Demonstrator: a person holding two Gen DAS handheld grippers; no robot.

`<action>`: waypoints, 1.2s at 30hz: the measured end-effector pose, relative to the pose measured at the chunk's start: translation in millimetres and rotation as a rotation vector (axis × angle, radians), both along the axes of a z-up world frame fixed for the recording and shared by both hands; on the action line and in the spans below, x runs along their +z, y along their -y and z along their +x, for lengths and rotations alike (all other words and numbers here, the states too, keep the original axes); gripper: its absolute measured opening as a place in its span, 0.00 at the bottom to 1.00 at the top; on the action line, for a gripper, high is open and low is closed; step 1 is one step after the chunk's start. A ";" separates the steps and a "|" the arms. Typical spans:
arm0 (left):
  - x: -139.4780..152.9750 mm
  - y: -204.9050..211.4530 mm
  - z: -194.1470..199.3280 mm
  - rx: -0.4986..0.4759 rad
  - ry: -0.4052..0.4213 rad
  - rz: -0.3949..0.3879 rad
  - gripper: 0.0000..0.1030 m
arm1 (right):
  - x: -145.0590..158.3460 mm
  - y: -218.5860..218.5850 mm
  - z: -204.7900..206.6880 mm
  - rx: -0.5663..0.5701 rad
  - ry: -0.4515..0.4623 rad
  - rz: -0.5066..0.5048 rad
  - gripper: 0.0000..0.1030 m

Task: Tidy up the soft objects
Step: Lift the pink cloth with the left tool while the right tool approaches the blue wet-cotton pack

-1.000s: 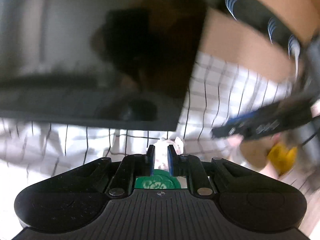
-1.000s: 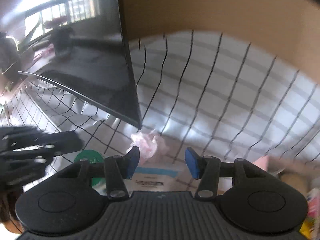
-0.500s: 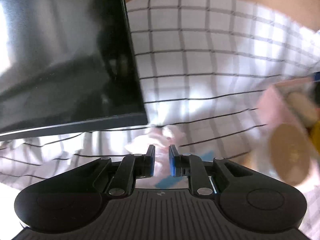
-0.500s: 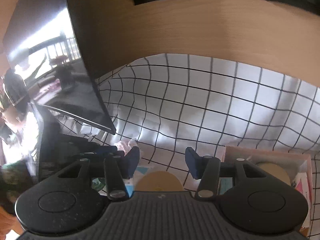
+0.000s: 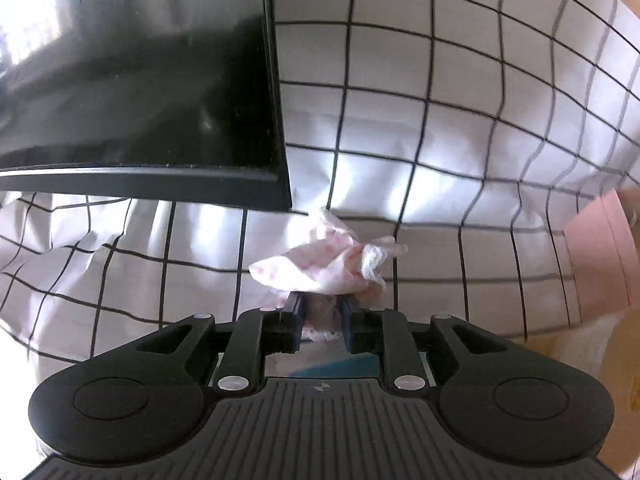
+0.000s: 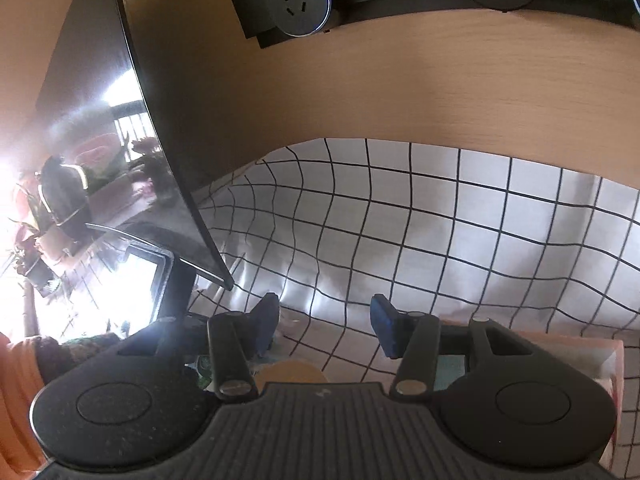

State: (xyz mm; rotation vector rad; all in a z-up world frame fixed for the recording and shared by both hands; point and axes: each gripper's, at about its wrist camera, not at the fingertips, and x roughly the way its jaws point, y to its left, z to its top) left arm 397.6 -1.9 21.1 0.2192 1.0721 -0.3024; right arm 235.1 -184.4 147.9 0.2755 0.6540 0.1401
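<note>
A crumpled white tissue with pink dots (image 5: 326,266) lies on the checked cloth just below the corner of the dark monitor (image 5: 140,80). My left gripper (image 5: 320,312) has its jaws narrowly apart on either side of the tissue's lower part; the fingertips are hidden under the tissue, so I cannot see whether they pinch it. My right gripper (image 6: 324,320) is open and empty, held above the checked cloth (image 6: 440,240); the tissue is not visible in the right wrist view.
The monitor (image 6: 132,160) stands at left on a black stand. A pink box (image 5: 600,256) sits at right, also in the right wrist view (image 6: 608,360). A round tan lid (image 6: 290,372) and a green item lie under my right gripper. A wooden back panel with sockets (image 6: 300,0) rises behind.
My left gripper has moved forward to the tissue, now between its jaws, which opened slightly. My right gripper has risen and tilted up, showing the sockets.
</note>
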 end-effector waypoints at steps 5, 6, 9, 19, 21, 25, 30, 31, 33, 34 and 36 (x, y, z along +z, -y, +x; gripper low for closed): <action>-3.1 -1.9 5.6 0.024 0.000 -0.009 0.27 | -10.8 4.0 10.5 0.020 -0.011 0.019 0.49; -2.9 -5.1 9.0 0.040 -0.003 -0.013 0.32 | -13.2 4.7 11.4 0.025 -0.014 0.030 0.49; -5.1 -7.1 10.2 0.056 0.015 -0.021 0.34 | -17.1 7.2 11.8 0.026 -0.015 0.051 0.49; -5.6 -11.2 -6.6 0.039 0.065 -0.067 0.12 | -14.1 6.4 11.4 0.010 -0.012 0.029 0.49; -2.9 -12.9 -13.0 0.026 0.084 -0.084 0.11 | -10.0 4.5 9.0 0.007 -0.005 0.013 0.49; 14.7 -17.3 -32.7 -0.001 0.141 -0.107 0.10 | -0.9 -1.4 3.2 0.006 0.008 -0.021 0.49; 50.4 -28.5 -53.8 -0.043 0.212 -0.142 0.10 | 8.5 -11.1 -1.8 0.017 0.019 -0.028 0.49; 59.2 -30.5 -56.8 -0.046 0.230 -0.152 0.10 | 9.5 -13.1 -2.3 0.020 0.018 -0.025 0.49; 72.6 -34.6 -66.1 -0.053 0.252 -0.176 0.10 | 11.1 -17.6 -2.8 0.031 0.014 -0.022 0.49; 78.2 -39.3 -71.7 -0.056 0.268 -0.187 0.10 | 12.1 -20.2 -3.3 0.033 0.012 -0.024 0.49; 90.8 -46.8 -79.5 -0.063 0.297 -0.201 0.10 | 14.1 -26.1 -4.3 0.034 0.009 -0.030 0.49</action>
